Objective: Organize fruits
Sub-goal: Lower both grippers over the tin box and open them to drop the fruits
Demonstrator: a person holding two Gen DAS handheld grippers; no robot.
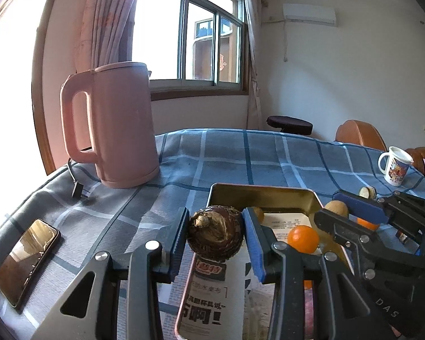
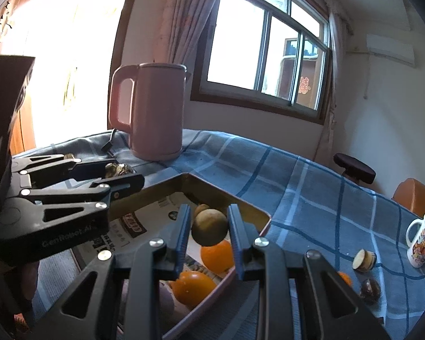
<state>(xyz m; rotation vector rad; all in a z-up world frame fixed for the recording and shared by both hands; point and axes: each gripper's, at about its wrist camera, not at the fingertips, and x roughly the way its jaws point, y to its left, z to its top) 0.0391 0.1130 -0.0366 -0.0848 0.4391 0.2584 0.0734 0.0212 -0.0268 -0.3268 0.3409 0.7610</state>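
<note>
Both carry fruit over the tray [image 1: 269, 189]: left gripper [image 1: 215, 235] clamps a brown bulb [image 1: 216, 236], right gripper [image 2: 209, 226] a tan fruit [image 2: 209, 226]. Next: lower, then open.

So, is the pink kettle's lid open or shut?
Shut. The pink kettle stands upright on the checked cloth, and its lid lies flat on the rim.

My grippers are black with blue pads [image 1: 254, 243]. The tablecloth [image 1: 229, 155] is blue-grey with lighter and darker blue checks. The far-left kettle [image 1: 119, 130] is pale pink. My tray [image 1: 265, 191] is brassy gold, lined with black-and-red printed newspaper [image 1: 209, 297]. The oranges [image 2: 216, 256] are bright orange; the far-right mug [image 2: 420, 240] is white with a multicoloured print.
</note>
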